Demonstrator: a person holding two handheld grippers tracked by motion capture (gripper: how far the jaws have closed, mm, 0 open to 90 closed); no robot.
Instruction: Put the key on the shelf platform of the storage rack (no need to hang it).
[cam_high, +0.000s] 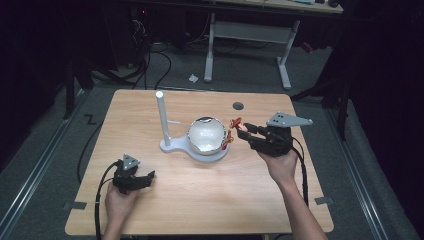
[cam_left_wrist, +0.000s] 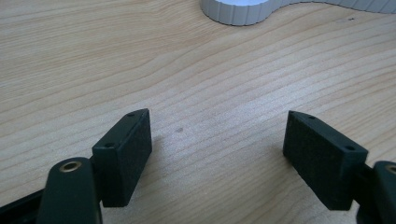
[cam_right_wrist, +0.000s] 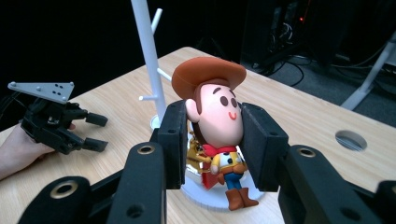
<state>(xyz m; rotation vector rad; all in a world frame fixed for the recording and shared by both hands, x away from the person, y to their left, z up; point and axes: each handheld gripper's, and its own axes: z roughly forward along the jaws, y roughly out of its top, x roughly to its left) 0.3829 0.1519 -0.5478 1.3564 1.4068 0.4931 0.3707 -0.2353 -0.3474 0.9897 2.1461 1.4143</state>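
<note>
A cowboy figurine (cam_right_wrist: 224, 161) with a brown hat, red scarf and blue trousers hangs by its head between the pads of my right gripper (cam_right_wrist: 213, 108), which is shut on it. In the high view the cowboy figurine (cam_high: 233, 131) is held just right of a shiny metal bowl (cam_high: 206, 134), and my right gripper (cam_high: 243, 131) points left at it. The bowl rests on the round base (cam_high: 172, 146) of a white stand with a tall pole (cam_high: 162, 117). My left gripper (cam_high: 145, 179) rests open near the table's front left, its jaws wide apart over bare wood (cam_left_wrist: 217, 126).
The wooden table (cam_high: 200, 200) has a round cable hole (cam_high: 238, 106) near its far edge. The stand's ribbed base edge (cam_left_wrist: 238, 11) lies ahead of the left gripper. Short pegs stick out of the pole (cam_right_wrist: 148, 51). A desk frame and cables stand on the floor beyond.
</note>
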